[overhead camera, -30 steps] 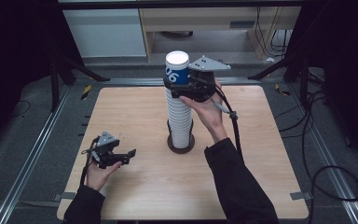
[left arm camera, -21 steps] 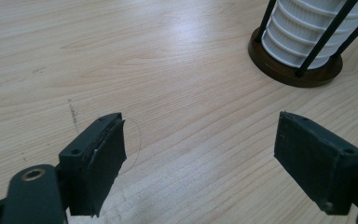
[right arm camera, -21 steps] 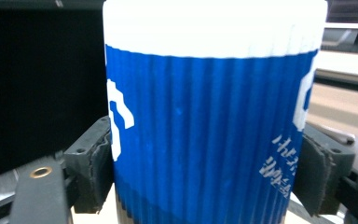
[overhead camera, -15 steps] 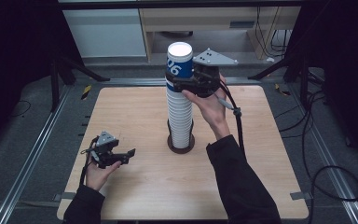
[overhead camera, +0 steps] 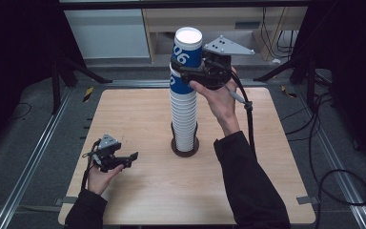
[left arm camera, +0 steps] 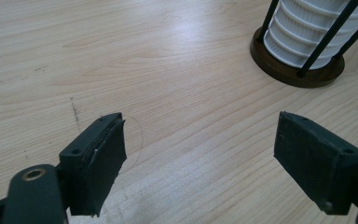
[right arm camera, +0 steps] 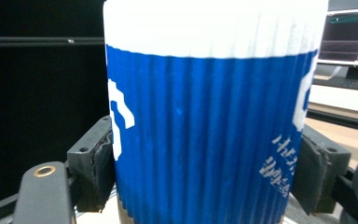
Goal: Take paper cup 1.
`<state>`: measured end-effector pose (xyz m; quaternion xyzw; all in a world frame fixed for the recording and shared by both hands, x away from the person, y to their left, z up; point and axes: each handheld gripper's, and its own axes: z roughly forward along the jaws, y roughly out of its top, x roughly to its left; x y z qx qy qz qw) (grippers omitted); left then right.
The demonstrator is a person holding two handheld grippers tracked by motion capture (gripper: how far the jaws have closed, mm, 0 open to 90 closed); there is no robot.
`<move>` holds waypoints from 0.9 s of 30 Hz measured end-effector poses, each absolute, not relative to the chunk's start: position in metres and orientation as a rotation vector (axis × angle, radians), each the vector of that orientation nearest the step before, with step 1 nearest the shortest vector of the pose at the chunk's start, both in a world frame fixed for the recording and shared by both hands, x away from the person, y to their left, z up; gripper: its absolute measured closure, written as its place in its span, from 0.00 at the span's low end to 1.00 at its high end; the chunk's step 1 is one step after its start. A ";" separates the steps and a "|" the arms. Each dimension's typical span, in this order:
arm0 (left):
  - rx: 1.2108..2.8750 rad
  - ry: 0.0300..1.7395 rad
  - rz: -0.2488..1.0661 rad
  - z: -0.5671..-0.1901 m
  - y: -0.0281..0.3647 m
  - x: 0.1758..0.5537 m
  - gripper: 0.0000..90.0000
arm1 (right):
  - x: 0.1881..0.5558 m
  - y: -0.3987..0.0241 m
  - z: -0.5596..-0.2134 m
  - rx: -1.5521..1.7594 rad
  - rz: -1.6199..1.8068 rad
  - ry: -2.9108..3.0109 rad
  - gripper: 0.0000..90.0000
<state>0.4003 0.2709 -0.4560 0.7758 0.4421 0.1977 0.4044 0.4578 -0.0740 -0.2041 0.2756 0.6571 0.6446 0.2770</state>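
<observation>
One tall stack of paper cups (overhead camera: 184,119) stands in one round brown holder (overhead camera: 185,146) near the middle of the wooden table (overhead camera: 138,191); the white rims are too many and too close to count exactly. Two grippers are in use. The right gripper (overhead camera: 190,74) is at the top of the stack, and its two black jaws pinch the one blue cup (overhead camera: 187,50) from both sides, with the pads pressed on its ribbed wall. The left gripper (overhead camera: 124,160) is low over the table, well apart from the stack, with its two jaws spread wide and nothing between them.
</observation>
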 end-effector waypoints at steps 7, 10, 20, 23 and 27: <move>1.955 1.118 0.501 -0.456 0.271 0.400 0.18 | 0.450 -0.082 -0.195 0.717 1.755 1.735 0.24; 1.956 1.112 0.503 -0.455 0.271 0.400 0.18 | 0.441 -0.096 -0.192 0.705 1.743 1.711 0.24; 1.961 1.098 0.499 -0.454 0.269 0.398 0.19 | 0.418 -0.142 -0.218 0.739 1.679 1.730 0.24; 1.960 1.095 0.498 -0.453 0.268 0.398 0.19 | 0.415 -0.149 -0.225 0.751 1.673 1.740 0.24; 1.956 1.093 0.496 -0.452 0.269 0.397 0.19 | 0.412 -0.162 -0.244 0.772 1.668 1.760 0.24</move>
